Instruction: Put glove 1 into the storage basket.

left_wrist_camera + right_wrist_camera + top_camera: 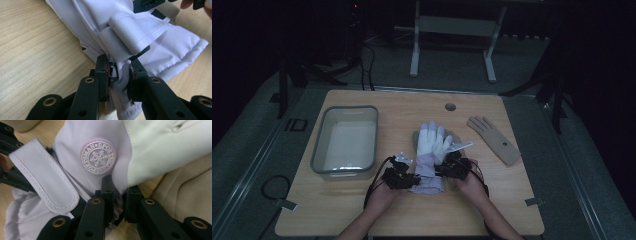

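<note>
High view: a lilac-and-white padded ski glove (430,150) lies mid-table, right of a grey plastic tub (345,140). Left gripper (404,176) is clenched on the left edge of its cuff, right gripper (451,165) on the right edge.

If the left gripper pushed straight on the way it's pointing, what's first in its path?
The left gripper is already shut on the lilac glove; going on, it would press deeper into the cuff and probably meet the strap tab first, though depth is unclear.
</note>
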{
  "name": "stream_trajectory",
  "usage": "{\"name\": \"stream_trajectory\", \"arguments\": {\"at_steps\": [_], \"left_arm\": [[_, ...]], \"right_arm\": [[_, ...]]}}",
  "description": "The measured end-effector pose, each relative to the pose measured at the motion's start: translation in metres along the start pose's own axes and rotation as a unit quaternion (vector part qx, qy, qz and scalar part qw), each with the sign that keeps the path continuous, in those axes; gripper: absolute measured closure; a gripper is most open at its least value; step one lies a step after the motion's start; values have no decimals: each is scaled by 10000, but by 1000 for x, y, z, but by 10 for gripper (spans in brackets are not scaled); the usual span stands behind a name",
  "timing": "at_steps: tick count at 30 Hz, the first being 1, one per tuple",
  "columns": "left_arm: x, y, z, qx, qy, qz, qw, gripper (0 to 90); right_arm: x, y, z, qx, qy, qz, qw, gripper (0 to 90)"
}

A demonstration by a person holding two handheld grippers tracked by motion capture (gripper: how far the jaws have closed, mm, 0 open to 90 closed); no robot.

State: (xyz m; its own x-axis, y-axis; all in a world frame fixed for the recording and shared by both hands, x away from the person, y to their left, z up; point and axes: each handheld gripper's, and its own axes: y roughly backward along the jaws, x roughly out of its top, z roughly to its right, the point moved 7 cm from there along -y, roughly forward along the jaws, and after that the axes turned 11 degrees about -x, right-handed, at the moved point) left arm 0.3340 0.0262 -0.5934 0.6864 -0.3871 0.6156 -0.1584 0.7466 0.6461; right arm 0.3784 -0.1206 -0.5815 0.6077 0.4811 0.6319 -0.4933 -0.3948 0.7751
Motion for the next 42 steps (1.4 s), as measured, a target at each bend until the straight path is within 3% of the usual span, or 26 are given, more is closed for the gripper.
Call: {"name": "stream_trajectory", "arguments": {"at_steps": [3, 6, 19, 35, 42], "left_arm": [[1, 2, 0, -118, 88, 24, 9999, 766], [3, 5, 2, -88, 92, -16, 9999, 773], [24, 35, 13, 31, -135, 9, 9999, 781], [42, 83, 4, 204, -167, 118, 9996, 781], [42, 102, -3, 265, -105, 217, 9994, 781]], "right_arm": [[2, 3, 0, 54, -39, 54, 10000, 812], [3, 4, 0, 44, -30, 64, 10000, 814], [28, 29, -4, 95, -96, 434, 9990, 818], [75, 41, -20, 208, -68, 718, 9972, 818], [94, 40, -33, 194, 112, 760, 9969, 819]]}}
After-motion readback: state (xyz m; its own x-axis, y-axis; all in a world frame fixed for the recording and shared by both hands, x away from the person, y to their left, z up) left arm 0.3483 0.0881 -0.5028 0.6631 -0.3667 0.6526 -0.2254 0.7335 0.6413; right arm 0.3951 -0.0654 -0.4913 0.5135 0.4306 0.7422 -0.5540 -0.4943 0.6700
